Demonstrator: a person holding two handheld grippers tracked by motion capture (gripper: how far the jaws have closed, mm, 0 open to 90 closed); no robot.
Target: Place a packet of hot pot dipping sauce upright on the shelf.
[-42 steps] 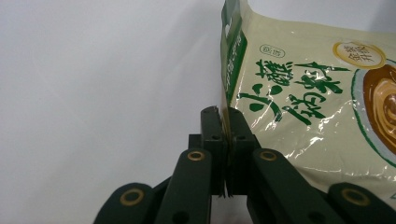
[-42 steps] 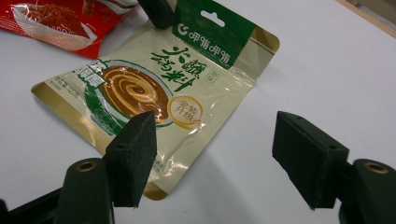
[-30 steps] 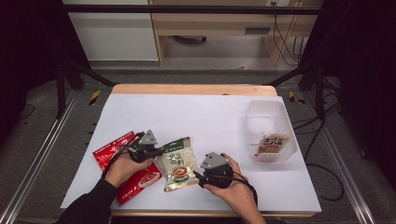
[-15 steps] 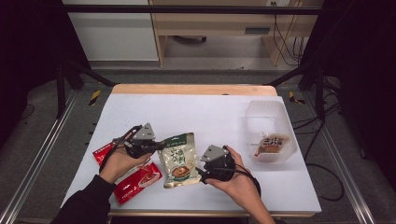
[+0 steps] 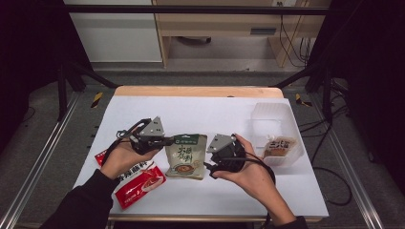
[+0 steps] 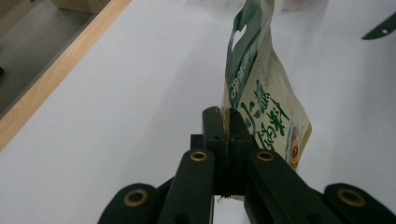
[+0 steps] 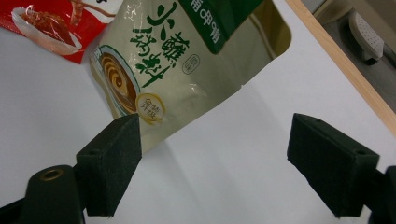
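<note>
The left tongs (image 6: 224, 122) were clamped flat on one edge of a glossy cream-and-green pouch (image 5: 186, 156), lifting that side off the white tabletop (image 5: 200, 112). The right tongs (image 7: 212, 163), jaws just opened wide with nothing between them, hovered beside it. A shiny red packet (image 5: 138, 183) lay nearby; a clear plastic tub (image 5: 277, 117) stood well apart.

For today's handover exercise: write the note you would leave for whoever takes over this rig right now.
Left gripper: jaws shut on the upper edge of the green-and-cream pouch, which hangs lifted off the table.
Right gripper: its jaws have just been opening and are open, with nothing between them, beside the pouch.
Red packet lies flat by the left forearm. Clear bin at the right holds one brown packet.
Done: pouch picked up.
Left: probably placing the pouch, then the red packet, in the bin.
</note>
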